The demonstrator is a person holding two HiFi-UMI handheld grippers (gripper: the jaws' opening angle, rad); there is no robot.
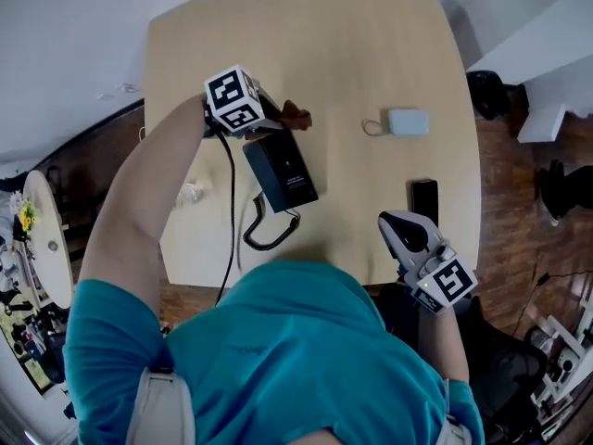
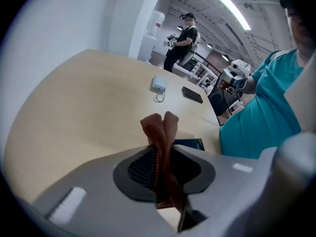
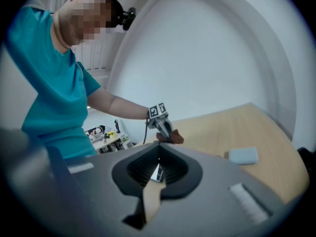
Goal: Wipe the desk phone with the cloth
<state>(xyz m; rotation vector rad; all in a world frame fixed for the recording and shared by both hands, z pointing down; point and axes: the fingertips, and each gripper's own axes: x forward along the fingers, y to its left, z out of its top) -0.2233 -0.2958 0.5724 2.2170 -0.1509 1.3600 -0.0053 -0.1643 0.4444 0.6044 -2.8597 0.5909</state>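
The black desk phone (image 1: 281, 170) lies on the light wooden table (image 1: 352, 44), left of centre, with its coiled cord (image 1: 270, 236) trailing toward the front edge. My left gripper (image 1: 281, 114) hovers just past the phone's far end, shut on a brown cloth (image 1: 296, 115). In the left gripper view the cloth (image 2: 161, 128) sticks up from between the jaws, and a corner of the phone (image 2: 190, 143) shows behind it. My right gripper (image 1: 400, 230) hangs at the table's front right edge with its jaws together and nothing in them. It looks across at the left gripper (image 3: 164, 127) and the cloth (image 3: 176, 138).
A small white box (image 1: 408, 121) with a short cord lies right of centre. A black smartphone (image 1: 424, 199) rests near the front right edge, just beyond my right gripper. A black cable (image 1: 230, 202) hangs from my left gripper. Another person (image 2: 180, 39) stands far off.
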